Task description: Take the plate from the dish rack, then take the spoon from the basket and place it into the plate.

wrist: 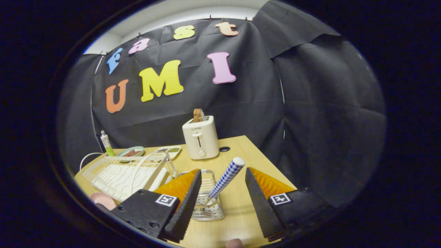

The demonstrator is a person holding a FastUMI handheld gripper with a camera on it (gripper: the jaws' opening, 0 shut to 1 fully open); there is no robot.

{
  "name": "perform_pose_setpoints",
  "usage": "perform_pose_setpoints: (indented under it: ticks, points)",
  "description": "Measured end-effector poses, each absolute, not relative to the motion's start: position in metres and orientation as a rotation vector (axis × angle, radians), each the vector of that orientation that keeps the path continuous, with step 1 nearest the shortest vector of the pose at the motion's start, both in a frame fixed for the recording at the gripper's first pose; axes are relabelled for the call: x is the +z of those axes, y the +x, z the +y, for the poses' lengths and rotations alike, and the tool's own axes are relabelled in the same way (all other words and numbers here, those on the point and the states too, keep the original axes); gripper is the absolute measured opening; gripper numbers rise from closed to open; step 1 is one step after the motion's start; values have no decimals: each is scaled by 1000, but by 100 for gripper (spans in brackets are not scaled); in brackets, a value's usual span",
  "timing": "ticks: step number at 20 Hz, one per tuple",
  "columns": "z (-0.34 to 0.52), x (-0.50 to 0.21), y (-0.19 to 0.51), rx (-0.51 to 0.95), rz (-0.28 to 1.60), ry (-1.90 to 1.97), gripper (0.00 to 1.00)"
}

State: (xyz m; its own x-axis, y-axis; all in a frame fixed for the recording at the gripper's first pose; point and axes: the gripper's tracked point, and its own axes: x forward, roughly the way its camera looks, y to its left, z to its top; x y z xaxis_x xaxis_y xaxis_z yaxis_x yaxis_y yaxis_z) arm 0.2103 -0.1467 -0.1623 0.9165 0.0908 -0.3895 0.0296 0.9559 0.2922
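A spoon with a blue-and-white checked handle [227,176] stands tilted in a metal wire basket [206,203] on the wooden table. My gripper [224,175] is open, its two black fingers spread either side of the handle without touching it; the left finger [187,203] overlaps the basket's side. A pink plate [102,199] lies on the table just left of the left finger, in front of the white dish rack [120,174], and is partly cut off. The rack holds no dishes that I can see.
A white toaster [201,137] with a slice of toast stands behind the basket. Two small dishes [131,151] with food and a tube [106,143] sit at the back beyond the rack. The table's right edge [272,165] runs close past the right finger.
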Motion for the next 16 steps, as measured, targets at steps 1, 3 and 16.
perform_pose_setpoints:
  ticks: [1, 3, 16]
  points:
    - [-143, -165, 216, 44, 421, 320, 77]
    - [-142, -169, 222, 38, 442, 343, 62]
    - [-126, -101, 207, -79, 336, 358, 8]
